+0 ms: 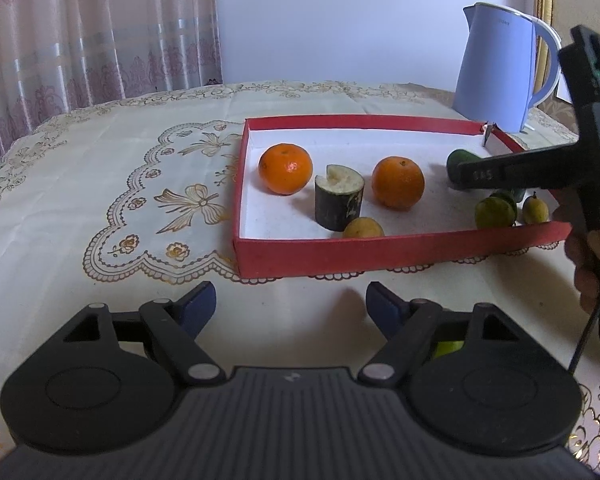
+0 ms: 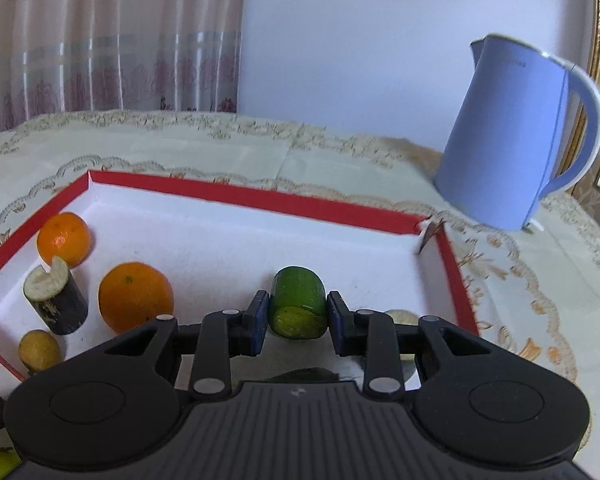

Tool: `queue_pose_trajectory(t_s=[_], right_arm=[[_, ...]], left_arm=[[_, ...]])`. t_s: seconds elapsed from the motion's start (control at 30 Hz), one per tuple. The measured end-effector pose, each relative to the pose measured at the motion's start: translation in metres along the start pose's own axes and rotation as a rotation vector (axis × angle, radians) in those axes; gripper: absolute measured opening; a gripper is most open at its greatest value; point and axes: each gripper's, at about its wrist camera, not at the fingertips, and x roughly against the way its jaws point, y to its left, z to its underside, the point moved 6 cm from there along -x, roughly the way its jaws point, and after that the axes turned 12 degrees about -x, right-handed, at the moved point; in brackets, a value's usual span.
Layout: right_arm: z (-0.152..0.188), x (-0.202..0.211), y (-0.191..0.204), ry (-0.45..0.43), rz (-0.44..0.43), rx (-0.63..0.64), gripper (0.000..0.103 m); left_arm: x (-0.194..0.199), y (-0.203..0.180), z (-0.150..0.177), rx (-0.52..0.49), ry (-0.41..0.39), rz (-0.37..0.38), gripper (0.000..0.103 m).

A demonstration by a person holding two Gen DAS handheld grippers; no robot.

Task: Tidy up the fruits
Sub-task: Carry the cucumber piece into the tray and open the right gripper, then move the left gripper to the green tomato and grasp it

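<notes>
A red box with a white floor (image 1: 400, 254) (image 2: 236, 194) holds two oranges (image 1: 285, 168) (image 1: 398, 182) (image 2: 136, 297) (image 2: 64, 239), a dark sugarcane stub (image 1: 339, 203) (image 2: 56, 300), a small yellow fruit (image 1: 363, 228) (image 2: 39, 350) and small green fruits (image 1: 495, 212) (image 1: 535, 209). My right gripper (image 2: 298, 318) (image 1: 466, 176) reaches into the box's right part. Its pads sit at both sides of a green cucumber piece (image 2: 298, 306) (image 1: 458, 157); a narrow gap shows at each side. My left gripper (image 1: 291, 308) is open and empty above the tablecloth in front of the box.
A light blue kettle (image 1: 500, 68) (image 2: 516, 136) stands behind the box's far right corner. The table carries a cream embroidered cloth (image 1: 100, 184). Curtains hang at the back left. A green fruit (image 1: 448, 347) lies on the cloth under my left gripper's right finger.
</notes>
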Motion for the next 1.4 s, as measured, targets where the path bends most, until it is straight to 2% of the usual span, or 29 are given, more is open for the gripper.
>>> queue_pose_trajectory(t_s=[0.17, 0.23, 0.27, 0.3, 0.37, 0.5, 0.77, 0.87, 1.03, 1.13, 1.27, 1.4], right_arm=[[-0.001, -0.001, 0.003, 0.013, 0.002, 0.015, 0.031], [-0.002, 0.001, 0.001, 0.017, -0.011, -0.004, 0.034], [-0.002, 0.004, 0.001, 0.02, -0.019, -0.011, 0.045], [-0.002, 0.008, 0.0, 0.013, -0.027, -0.016, 0.06], [-0.003, 0.02, 0.0, -0.025, -0.032, -0.012, 0.073], [-0.004, 0.049, -0.003, -0.089, -0.04, -0.009, 0.074], [0.027, 0.107, -0.034, -0.101, -0.103, -0.095, 0.075], [0.045, 0.122, -0.047, -0.084, -0.108, -0.118, 0.086], [0.072, 0.117, -0.055, -0.023, -0.084, -0.127, 0.086], [0.08, 0.104, -0.062, 0.002, -0.073, -0.18, 0.086], [0.085, 0.101, -0.065, 0.008, -0.069, -0.201, 0.086], [0.088, 0.099, -0.06, 0.029, -0.056, -0.169, 0.091]], left_arm=[[0.0, 0.0, 0.0, -0.003, 0.003, -0.002, 0.081], [-0.001, 0.0, 0.0, -0.003, 0.004, -0.003, 0.081], [-0.002, 0.0, 0.0, -0.002, 0.005, -0.003, 0.081], [-0.002, 0.0, 0.0, -0.002, 0.006, -0.003, 0.081], [-0.002, 0.0, 0.0, -0.003, 0.007, -0.005, 0.081], [-0.002, 0.0, 0.0, -0.006, 0.006, -0.007, 0.081], [-0.001, -0.001, 0.001, -0.01, 0.004, -0.011, 0.083], [0.0, -0.001, 0.001, -0.011, 0.003, -0.015, 0.084], [0.003, 0.0, 0.0, -0.002, -0.008, -0.023, 0.084], [0.007, 0.004, 0.001, 0.016, -0.02, -0.036, 0.085], [0.01, 0.007, 0.001, 0.031, -0.022, -0.038, 0.085], [0.016, 0.006, 0.001, 0.04, -0.04, -0.013, 0.085]])
